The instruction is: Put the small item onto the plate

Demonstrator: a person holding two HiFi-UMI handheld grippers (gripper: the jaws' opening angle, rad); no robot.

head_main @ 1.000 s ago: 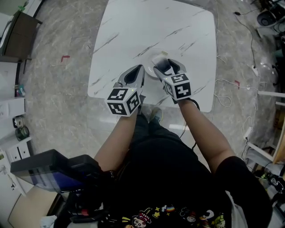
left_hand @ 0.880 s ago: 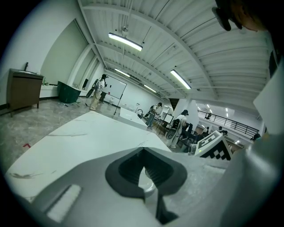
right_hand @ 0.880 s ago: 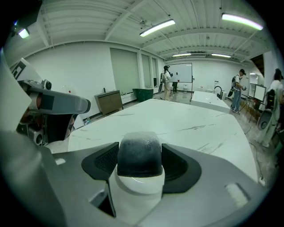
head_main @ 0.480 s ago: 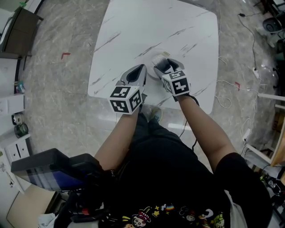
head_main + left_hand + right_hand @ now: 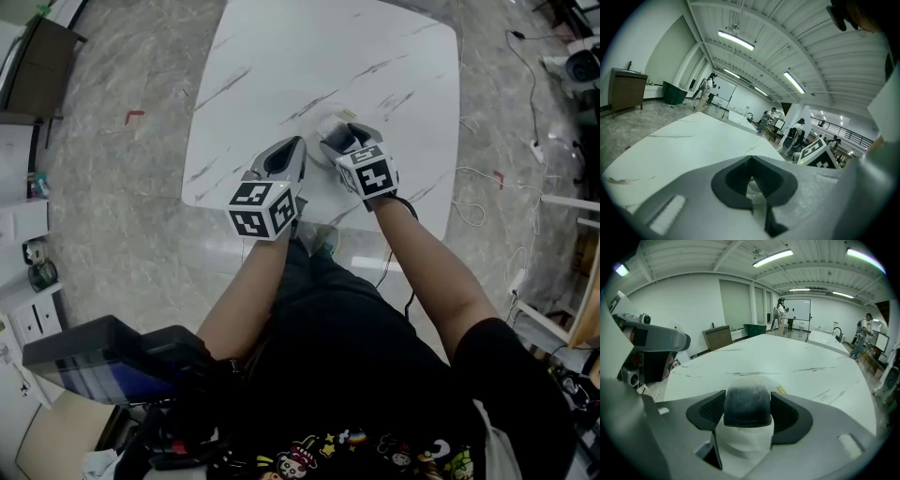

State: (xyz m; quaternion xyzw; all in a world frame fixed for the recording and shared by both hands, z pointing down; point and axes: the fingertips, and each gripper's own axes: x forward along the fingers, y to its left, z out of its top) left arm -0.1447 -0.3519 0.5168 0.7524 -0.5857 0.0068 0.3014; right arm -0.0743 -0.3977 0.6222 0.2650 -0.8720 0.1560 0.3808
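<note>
A small dark rounded item (image 5: 746, 406) sits between the jaws of my right gripper (image 5: 746, 420), which is shut on it. In the head view this gripper (image 5: 343, 141) hangs over a small white plate (image 5: 322, 123) near the front of the white marble table (image 5: 309, 56); the item (image 5: 345, 138) shows as a dark patch at its tip. White shows under the item in the right gripper view; whether item and plate touch I cannot tell. My left gripper (image 5: 284, 157) lies just left of the plate, its jaws closed together (image 5: 750, 164) and holding nothing.
The table's front edge (image 5: 309, 220) runs right under both grippers, with grey stone floor (image 5: 122, 187) around it. Cables (image 5: 473, 202) trail on the floor to the right. A dark cabinet (image 5: 37, 66) stands at the far left. People stand far off in the room.
Hardly anything: both grippers stay where they were by the plate, and the right one has crept slightly further over it, still holding the item.
</note>
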